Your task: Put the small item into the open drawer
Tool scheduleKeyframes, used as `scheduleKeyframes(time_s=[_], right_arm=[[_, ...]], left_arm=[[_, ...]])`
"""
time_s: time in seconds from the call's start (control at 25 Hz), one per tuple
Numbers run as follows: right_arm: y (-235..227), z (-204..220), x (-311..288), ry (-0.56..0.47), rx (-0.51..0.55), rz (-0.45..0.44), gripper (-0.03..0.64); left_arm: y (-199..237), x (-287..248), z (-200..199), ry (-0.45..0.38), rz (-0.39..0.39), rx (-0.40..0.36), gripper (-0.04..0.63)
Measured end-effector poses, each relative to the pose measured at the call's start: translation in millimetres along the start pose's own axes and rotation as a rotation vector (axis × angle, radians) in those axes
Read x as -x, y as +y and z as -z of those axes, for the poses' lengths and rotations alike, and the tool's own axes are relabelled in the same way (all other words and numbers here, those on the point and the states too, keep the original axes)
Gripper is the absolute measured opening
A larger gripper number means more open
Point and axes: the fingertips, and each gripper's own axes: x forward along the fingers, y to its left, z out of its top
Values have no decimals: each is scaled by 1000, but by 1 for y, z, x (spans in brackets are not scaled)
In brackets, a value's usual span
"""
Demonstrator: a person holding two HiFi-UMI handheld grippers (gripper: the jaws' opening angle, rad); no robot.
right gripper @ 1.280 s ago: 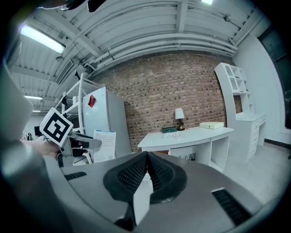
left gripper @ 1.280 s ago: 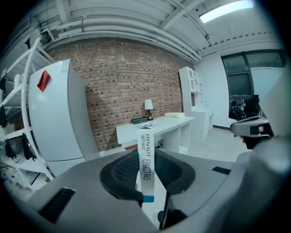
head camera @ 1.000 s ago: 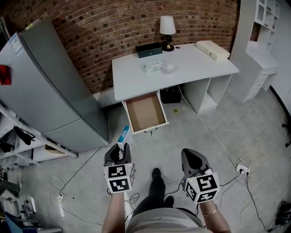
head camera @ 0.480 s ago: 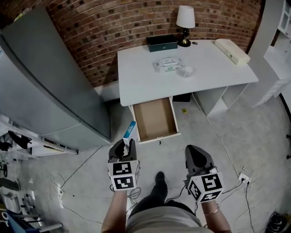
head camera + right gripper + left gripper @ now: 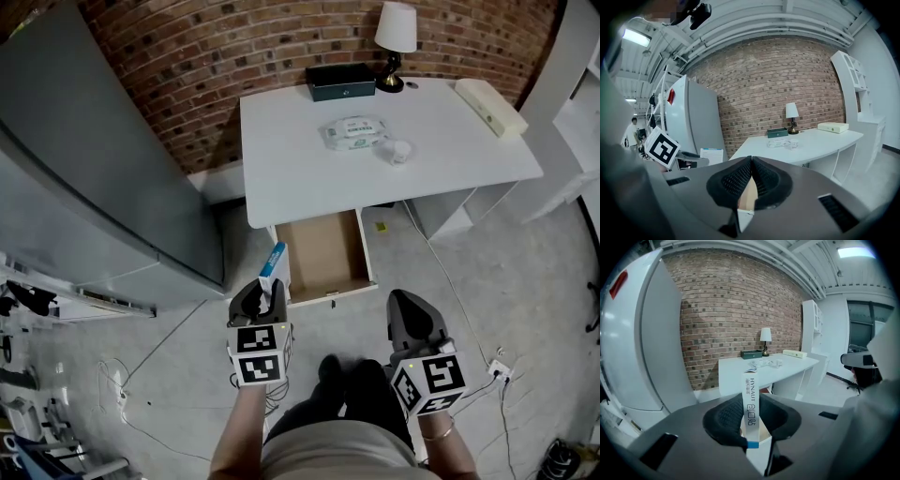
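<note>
Here, the left gripper [image 5: 266, 292] pinches the box [image 5: 273, 261] low, just short of the drawer [image 5: 323, 248], so it could pivot loose; the right gripper [image 5: 411, 323] is closed, empty.

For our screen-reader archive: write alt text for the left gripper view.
The left gripper clamps a slim white box with a blue band upright between its black fingers. Beyond it stands a white desk with a lamp against a brick wall, and a pale refrigerator is at the left.
</note>
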Motion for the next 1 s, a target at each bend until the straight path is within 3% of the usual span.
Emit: scheduleKeyframes(time_s=[0.6,1.0], right_arm=[[-47,-14,-89,20,4,-92,8],[-83,3,-137,80,-36,-136,8]], left_arm=[[11,-92,12,104,-87,14,107],[-2,-157,43,193,-106,103,106]])
